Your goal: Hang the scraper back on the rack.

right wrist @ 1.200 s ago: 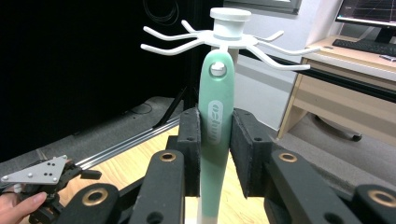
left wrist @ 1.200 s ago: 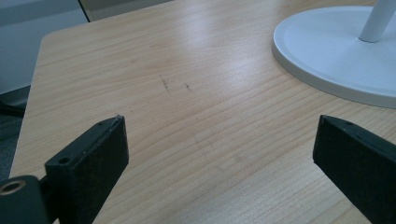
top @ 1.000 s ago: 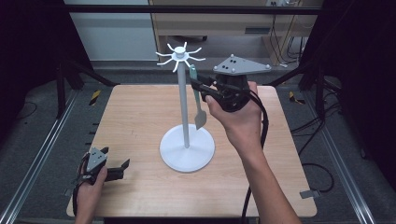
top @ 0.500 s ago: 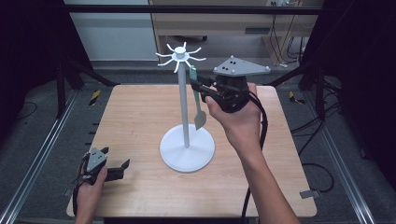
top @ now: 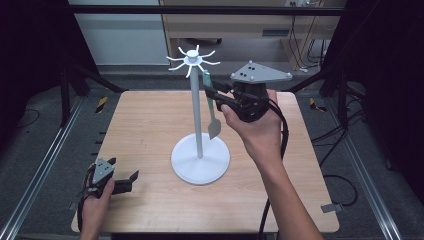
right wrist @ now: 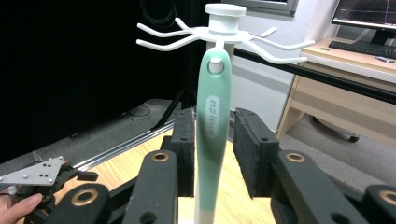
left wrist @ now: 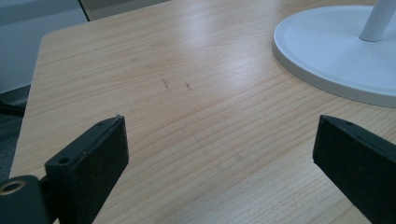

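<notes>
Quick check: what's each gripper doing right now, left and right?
Left gripper: open, holding nothing, low over the table.
Right gripper: jaws either side of the green utensil hanging on the stand; grip cannot be told.

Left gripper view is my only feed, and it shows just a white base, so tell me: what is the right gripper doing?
Observer: The right gripper is raised beside the white stand's post, its jaws flanking a green-handled spatula.
Operator: Is the spatula hung?
Observer: Its handle hole sits at a hook under the stand's top; whether the jaws pinch it, I cannot tell.
Operator: And my left gripper?
Observer: The left gripper lies open near the table's front left corner.
</notes>
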